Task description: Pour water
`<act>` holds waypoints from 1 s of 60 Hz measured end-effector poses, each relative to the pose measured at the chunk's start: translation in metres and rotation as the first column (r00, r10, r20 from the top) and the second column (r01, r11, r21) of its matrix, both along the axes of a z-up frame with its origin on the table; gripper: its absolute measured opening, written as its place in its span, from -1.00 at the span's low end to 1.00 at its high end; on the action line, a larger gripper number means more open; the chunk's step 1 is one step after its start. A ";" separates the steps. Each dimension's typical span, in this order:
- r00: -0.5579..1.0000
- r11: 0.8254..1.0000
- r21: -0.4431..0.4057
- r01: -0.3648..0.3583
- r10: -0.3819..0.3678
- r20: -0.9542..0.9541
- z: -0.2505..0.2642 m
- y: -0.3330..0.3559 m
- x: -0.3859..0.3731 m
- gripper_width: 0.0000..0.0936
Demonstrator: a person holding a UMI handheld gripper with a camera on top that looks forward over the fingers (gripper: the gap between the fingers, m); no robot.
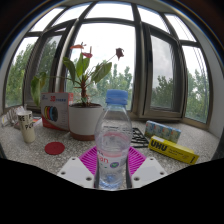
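A clear plastic water bottle with a pale blue cap and a white label stands upright between my two fingers. My gripper has its magenta pads pressed against both sides of the bottle's lower body, and it holds the bottle above the counter. The bottle's base is hidden low between the fingers. A small cup stands far off to the left on the counter.
A potted plant in a white pot stands just behind the bottle. A yellow box lies to the right, a red round lid and a pink-and-white box to the left. Bay windows close the back.
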State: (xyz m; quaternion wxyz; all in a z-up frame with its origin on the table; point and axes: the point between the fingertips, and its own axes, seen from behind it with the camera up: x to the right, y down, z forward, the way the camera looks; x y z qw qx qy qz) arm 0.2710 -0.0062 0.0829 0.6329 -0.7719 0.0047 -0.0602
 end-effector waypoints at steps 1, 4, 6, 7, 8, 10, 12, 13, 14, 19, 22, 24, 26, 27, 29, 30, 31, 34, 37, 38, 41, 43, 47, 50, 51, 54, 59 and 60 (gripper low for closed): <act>1.000 1.000 0.001 0.002 -0.002 0.003 0.001 0.000 0.000 -0.27; 1.000 1.000 0.003 0.009 -0.009 0.017 0.001 0.000 -0.002 -0.36; 0.999 1.000 0.002 0.018 -0.018 0.028 0.001 0.000 -0.001 -0.38; 0.999 1.000 -0.001 0.026 -0.026 0.037 0.001 -0.001 0.000 -0.38; 0.999 0.999 -0.003 0.033 -0.033 0.044 0.001 -0.001 0.001 -0.38; 0.997 0.999 -0.010 0.049 -0.048 0.059 0.002 -0.001 0.002 -0.38; 0.995 0.998 -0.010 0.069 -0.068 0.068 0.007 -0.002 0.004 -0.38; 0.994 0.997 -0.006 0.081 -0.080 0.076 0.011 -0.002 0.004 -0.38; 0.992 0.996 -0.002 0.094 -0.094 0.085 0.015 -0.003 0.006 -0.38; 0.965 0.985 0.024 0.169 -0.170 0.200 0.046 -0.005 0.016 -0.38; 0.933 0.979 0.059 0.194 -0.203 0.296 0.072 -0.002 0.015 -0.38; 0.898 0.974 0.088 0.210 -0.228 0.376 0.091 0.002 0.012 -0.38; 0.850 0.967 0.119 0.225 -0.254 0.461 0.112 0.005 0.009 -0.38; 0.822 0.964 0.134 0.229 -0.266 0.504 0.123 0.007 0.006 -0.38; 0.759 0.959 0.166 0.230 -0.283 0.587 0.145 0.011 -0.003 -0.38; 0.723 0.957 0.182 0.227 -0.291 0.626 0.156 0.013 -0.008 -0.38; 0.684 0.954 0.198 0.223 -0.298 0.666 0.167 0.016 -0.014 -0.38; 0.546 0.949 0.246 0.195 -0.314 0.777 0.202 0.025 -0.033 -0.38; 0.385 0.944 0.291 0.155 -0.329 0.862 0.231 0.034 -0.059 -0.39; 0.332 0.943 0.302 0.140 -0.333 0.883 0.240 0.037 -0.068 -0.39; 0.176 0.943 0.321 0.086 -0.332 0.927 0.260 0.047 -0.101 -0.39; 0.084 0.945 0.324 0.048 -0.327 0.941 0.272 0.052 -0.122 -0.39; -0.101 0.954 0.299 -0.028 -0.301 0.948 0.280 0.067 -0.167 -0.38; -0.235 0.962 0.261 -0.085 -0.274 0.933 0.278 0.080 -0.200 -0.38; -0.282 0.964 0.245 -0.100 -0.264 0.923 0.277 0.085 -0.209 -0.38; -0.416 0.971 0.197 -0.136 -0.236 0.878 0.269 0.097 -0.236 -0.38; -0.569 0.976 0.102 -0.190 -0.195 0.799 0.245 0.115 -0.274 -0.38; -0.593 0.976 0.082 -0.201 -0.188 0.783 0.240 0.117 -0.281 -0.38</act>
